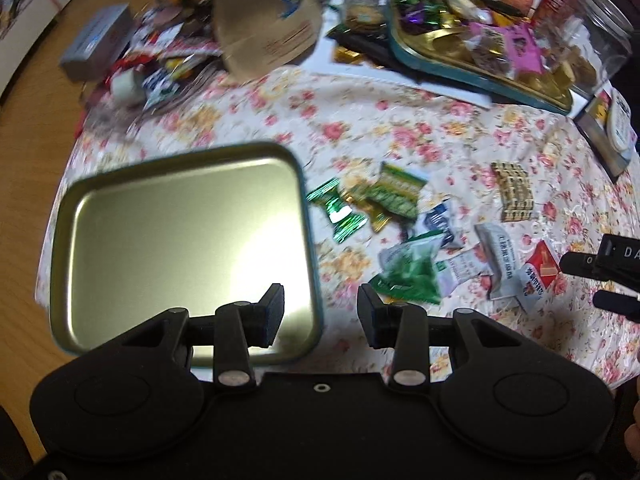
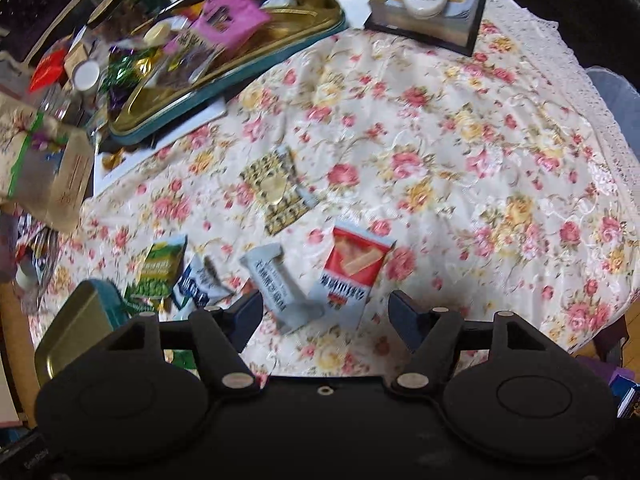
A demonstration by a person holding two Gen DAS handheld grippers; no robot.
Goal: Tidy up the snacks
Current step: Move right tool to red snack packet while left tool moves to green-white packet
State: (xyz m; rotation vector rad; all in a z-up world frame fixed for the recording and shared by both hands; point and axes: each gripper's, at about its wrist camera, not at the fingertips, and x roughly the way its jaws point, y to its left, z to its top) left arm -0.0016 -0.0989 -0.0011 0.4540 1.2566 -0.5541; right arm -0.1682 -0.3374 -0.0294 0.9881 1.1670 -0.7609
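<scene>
- Here the right gripper [image 2: 325,312] hangs wide open, empty, just above the red-and-white snack packet [image 2: 354,270].
- Left gripper [image 1: 322,316] gapes empty too, straddling the tin tray's [image 1: 120,184] near corner.

Glossy gold metal tin lid [image 1: 180,240], crinkly foil snack packets [image 1: 408,272], satiny floral tablecloth [image 2: 440,152].

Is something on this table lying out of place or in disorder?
Yes. Several snack packets lie loose and at mixed angles on the floral tablecloth, beside the small tin tray, which holds nothing. One red packet overlaps a grey packet.
</scene>
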